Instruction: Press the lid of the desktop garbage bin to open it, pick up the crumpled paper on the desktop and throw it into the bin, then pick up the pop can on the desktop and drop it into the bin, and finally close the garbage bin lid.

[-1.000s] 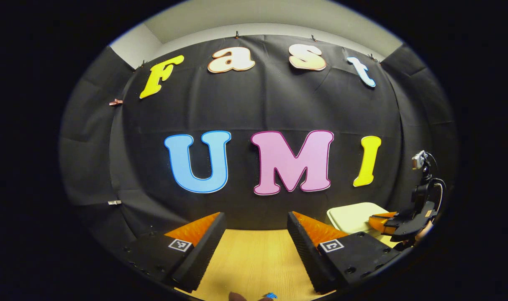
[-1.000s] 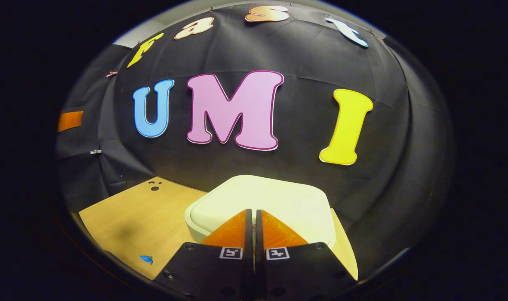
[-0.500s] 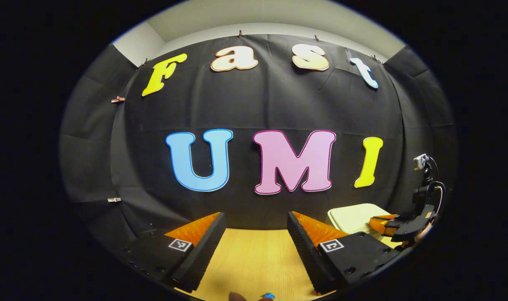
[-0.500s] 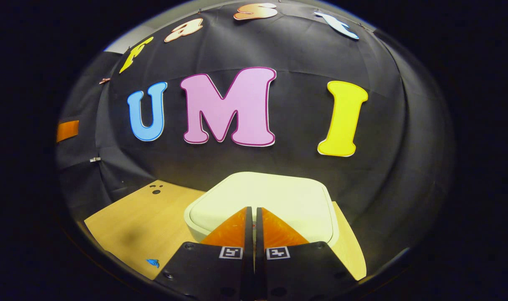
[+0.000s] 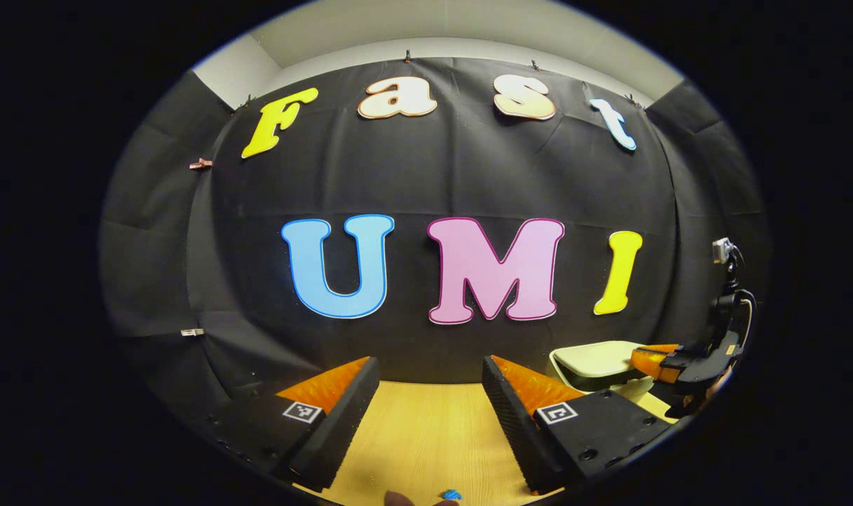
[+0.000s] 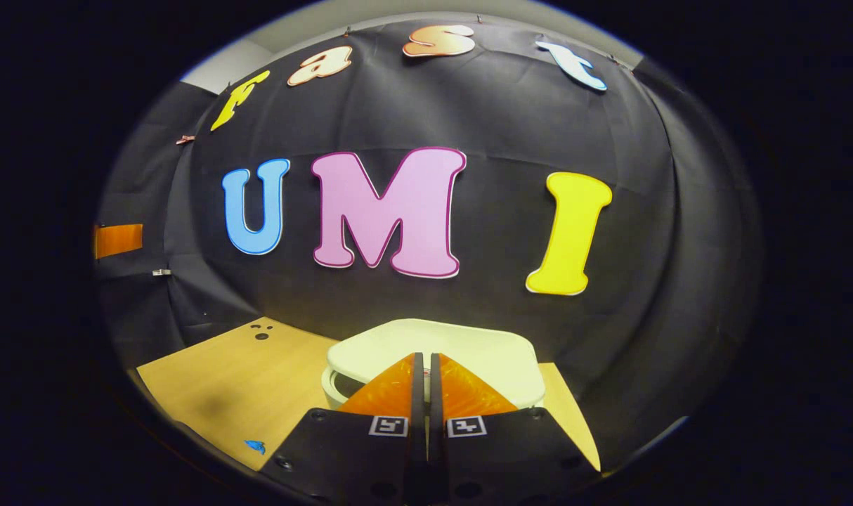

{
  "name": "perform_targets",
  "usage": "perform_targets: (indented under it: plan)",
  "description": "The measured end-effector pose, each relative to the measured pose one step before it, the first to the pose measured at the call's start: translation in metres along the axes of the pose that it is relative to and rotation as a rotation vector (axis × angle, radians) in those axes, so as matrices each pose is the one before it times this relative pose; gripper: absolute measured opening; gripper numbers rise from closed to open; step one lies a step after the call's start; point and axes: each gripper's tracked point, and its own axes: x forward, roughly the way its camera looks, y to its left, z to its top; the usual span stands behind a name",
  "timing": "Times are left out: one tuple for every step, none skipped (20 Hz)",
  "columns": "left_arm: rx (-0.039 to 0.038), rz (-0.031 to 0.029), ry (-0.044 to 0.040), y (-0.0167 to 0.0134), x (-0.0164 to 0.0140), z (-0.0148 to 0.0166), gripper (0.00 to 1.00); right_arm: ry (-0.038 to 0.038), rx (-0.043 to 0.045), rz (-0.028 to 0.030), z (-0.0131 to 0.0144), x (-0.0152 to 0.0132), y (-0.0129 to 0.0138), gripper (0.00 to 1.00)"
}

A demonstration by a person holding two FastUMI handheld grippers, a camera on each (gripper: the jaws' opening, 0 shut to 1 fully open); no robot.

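One left gripper [image 5: 430, 379] hovers with fingers spread over the wooden desktop [image 5: 426, 436], and to its right one pale garbage bin [image 6: 339, 386] stands by the back wall, its single lid [image 6: 433, 351] tilted up at the front, the right gripper [image 6: 424, 365], fingers pressed together, just before it

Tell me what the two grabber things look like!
Each gripper has two wedge-shaped fingers on chunky black blocks. Every block carries a small square black-and-white marker and round screw holes. The left gripper has ridged inner faces on its fingers. The right gripper, seen from the side at, has a black frame, a looping black cable and a small camera on top.
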Motion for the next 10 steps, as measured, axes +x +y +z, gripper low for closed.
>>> perform_targets:
  plan:
    - [-0.00270,-0.00481,0.00029,-0.00057,-0.00029,0.00025,0.95,-0.01112,-0.00522,-0.00279,0.00436,-0.00325,0.00086,0.05]
    - [-0.00016,-0.00334,0.00111,0.00017,-0.00006,-0.00108,0.95,-0.00856,-0.00030,0.00005,0.00310,-0.00276,0.00024,0.06]
    - [0.00117,-0.00486,0.00022,-0.00112,-0.00050,0.00029,0.95,-0.00601,0.00027,0.00012,0.00297,-0.00298,0.00179,0.05]
    - [0.00150,-0.00443,-0.00080,-0.00054,0.00002,-0.00065,0.95,-0.00405,0.00072,0.00214,0.00237,-0.00129,0.00152,0.05]
    - [0.00176,-0.00447,0.00026,-0.00070,-0.00041,0.00003,0.95,-0.00333,-0.00109,-0.00098,0.00110,-0.00312,0.00059,0.07]
    - [0.00114,-0.00367,0.00090,-0.00041,-0.00065,-0.00181,0.95,-0.00018,-0.00321,-0.00020,0.00073,-0.00215,-0.00002,0.07]
    - [0.00040,-0.00395,-0.00067,-0.00049,-0.00054,0.00002,0.95,-0.00118,-0.00217,0.00080,0.00094,-0.00227,0.00080,0.09]
    - [-0.00179,-0.00194,-0.00453,0.00023,-0.00082,-0.00019,0.95,-0.00027,-0.00045,0.00763,0.00064,-0.00168,0.00218,0.11]
    - [-0.00388,-0.00294,-0.00401,0.00020,-0.00014,0.00084,0.95,0.00261,0.00162,0.01171,0.00074,-0.00214,0.00333,0.13]
    - [-0.00228,-0.00259,0.00231,-0.00021,-0.00080,-0.00277,0.95,0.00432,-0.00016,0.00052,-0.00094,-0.00187,-0.00019,0.14]
